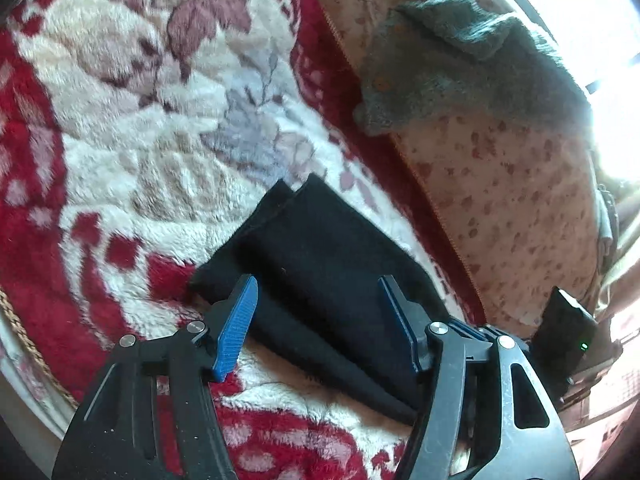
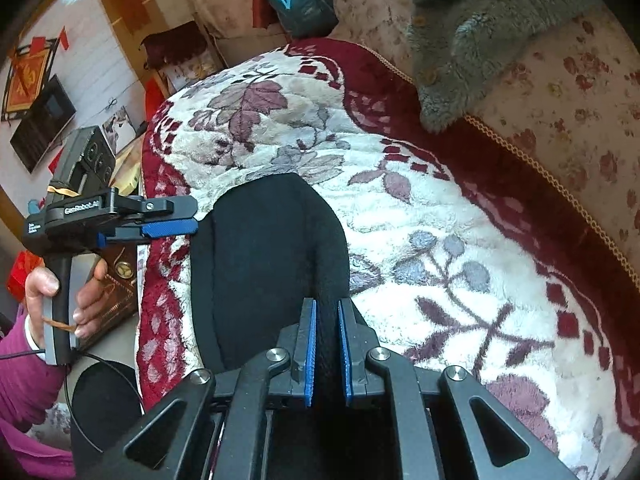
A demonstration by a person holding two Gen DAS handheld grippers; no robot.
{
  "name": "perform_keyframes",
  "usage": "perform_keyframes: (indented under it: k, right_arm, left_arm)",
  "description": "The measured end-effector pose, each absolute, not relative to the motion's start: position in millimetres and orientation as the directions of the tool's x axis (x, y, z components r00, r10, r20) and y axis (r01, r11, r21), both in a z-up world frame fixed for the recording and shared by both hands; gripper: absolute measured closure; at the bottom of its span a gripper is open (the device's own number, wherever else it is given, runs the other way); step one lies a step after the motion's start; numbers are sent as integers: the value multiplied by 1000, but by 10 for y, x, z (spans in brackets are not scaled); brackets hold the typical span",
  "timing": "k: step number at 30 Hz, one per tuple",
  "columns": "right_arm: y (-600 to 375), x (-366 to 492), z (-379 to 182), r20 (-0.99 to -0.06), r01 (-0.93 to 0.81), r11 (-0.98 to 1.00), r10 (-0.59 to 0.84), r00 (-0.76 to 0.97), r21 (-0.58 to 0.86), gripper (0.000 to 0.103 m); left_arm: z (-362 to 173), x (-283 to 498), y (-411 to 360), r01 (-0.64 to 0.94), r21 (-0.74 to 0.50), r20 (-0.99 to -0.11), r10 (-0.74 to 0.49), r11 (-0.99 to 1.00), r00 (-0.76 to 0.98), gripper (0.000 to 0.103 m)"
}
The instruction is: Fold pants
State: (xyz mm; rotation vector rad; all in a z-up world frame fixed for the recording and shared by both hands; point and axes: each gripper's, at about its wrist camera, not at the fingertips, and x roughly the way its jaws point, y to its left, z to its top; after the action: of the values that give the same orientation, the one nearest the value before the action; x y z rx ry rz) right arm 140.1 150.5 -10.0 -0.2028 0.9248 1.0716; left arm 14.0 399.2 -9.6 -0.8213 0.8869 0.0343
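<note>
Black hand-held gripper (image 2: 326, 344) frames, blue ribbed pads (image 2: 309, 354), silver screws, magenta sleeve (image 2: 24, 384).

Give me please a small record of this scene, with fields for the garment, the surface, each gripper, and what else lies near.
garment: black pants, folded into a compact stack, lying flat
surface: plush red and cream floral blanket
left gripper: open, fingers apart over the pants, nothing between them
right gripper: fingers narrowed on the near edge of the pants, black cloth between them
nearby: grey fuzzy cloth on the floral cushion behind the blanket, apart from the pants
task state: the pants look mostly folded
</note>
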Motion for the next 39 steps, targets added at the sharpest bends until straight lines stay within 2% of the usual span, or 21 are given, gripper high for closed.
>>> perform_keyframes:
  k: [12, 13, 14, 15, 21, 24, 30, 34, 36, 38, 39]
  right_arm:
    - [1493, 1399, -119, -724, -818, 496, 673, 152, 290, 94]
    - [1488, 1400, -121, -723, -816, 498, 674, 151, 294, 94]
    - [1484, 1395, -114, -721, -815, 498, 677, 151, 297, 94]
    - [1484, 1385, -103, -719, -816, 498, 678, 154, 295, 94]
    - [1500, 1271, 11, -699, -836, 470, 699, 154, 285, 94]
    - [1557, 1289, -39, -696, -827, 472, 703, 145, 305, 94]
    - [1494, 1317, 18, -668, -809, 479, 729, 150, 341, 94]
    - [1536, 1320, -19, -688, -813, 483, 711, 147, 325, 94]
    - [1546, 1324, -40, -689, -813, 481, 710, 143, 327, 94]
    - [1539, 1331, -53, -688, -811, 481, 712, 141, 332, 94]
    - [1538, 1340, -50, -686, -809, 482, 714, 140, 336, 94]
  left_arm:
    - [-180, 377, 3885, -371, -632, -695, -285, 681, 660, 42]
    - [-166, 380, 3878, -363, -631, -689, -280, 686, 668, 61]
    - [-153, 389, 3870, -354, -627, -689, -281, 694, 668, 89]
    - [-149, 382, 3876, -350, -630, -687, -288, 693, 667, 93]
    - [87, 25, 3985, -331, -622, -648, -229, 709, 726, 94]
    - [62, -42, 4085, -378, -588, -672, -172, 715, 720, 94]
    - [-94, 34, 4048, -366, -635, -670, -250, 680, 699, 95]
    - [-87, 70, 3958, -359, -664, -662, -293, 656, 689, 94]
    - [-95, 72, 3911, -360, -667, -667, -308, 652, 679, 79]
    - [-138, 62, 3901, -367, -696, -651, -325, 617, 686, 42]
    - [-159, 58, 3904, -369, -709, -640, -329, 601, 694, 40]
